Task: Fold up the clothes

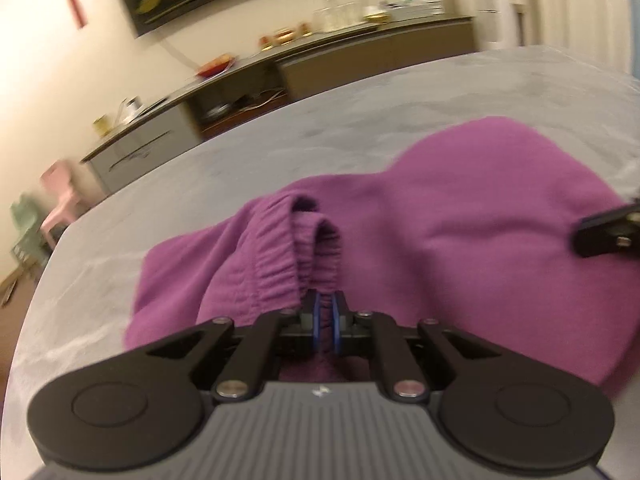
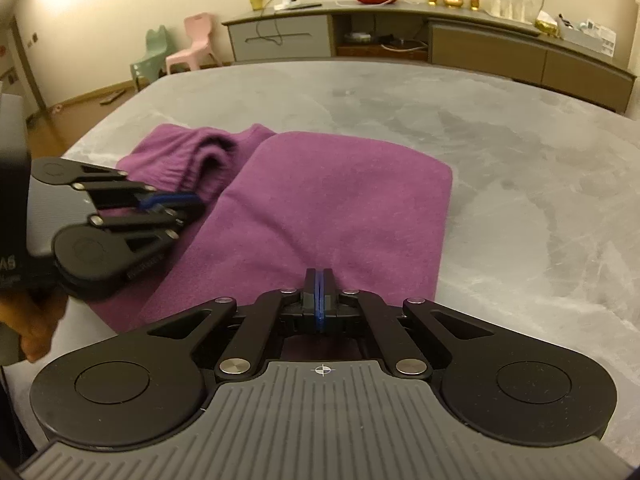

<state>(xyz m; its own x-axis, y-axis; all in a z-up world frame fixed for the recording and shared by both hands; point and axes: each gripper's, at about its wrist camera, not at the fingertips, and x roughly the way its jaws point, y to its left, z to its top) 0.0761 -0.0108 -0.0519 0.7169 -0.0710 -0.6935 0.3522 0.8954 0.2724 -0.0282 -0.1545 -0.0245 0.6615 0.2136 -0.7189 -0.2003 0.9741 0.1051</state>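
Purple garment (image 2: 320,200), soft knit, partly folded, lying on the grey bed (image 2: 500,140) toward its near left part; landmark for all places below; long axis runs from the near edge away toward the far cabinet (image 2: 400,28), with the gathered elastic waistband (image 1: 304,256) bunched at its left side; left gripper (image 1: 327,320) sits at that left side, jaws nearly together with a fold of the waistband pinched between the blue pads (image 1: 318,316); right gripper (image 2: 318,300) sits at the garment's near edge, jaws fully closed, tips on the fabric, whether cloth is caught between them cannot be told; left gripper judged the nearer to the loose, unfolded portion; next fold likely carries the waistband rightward across the flat panel.
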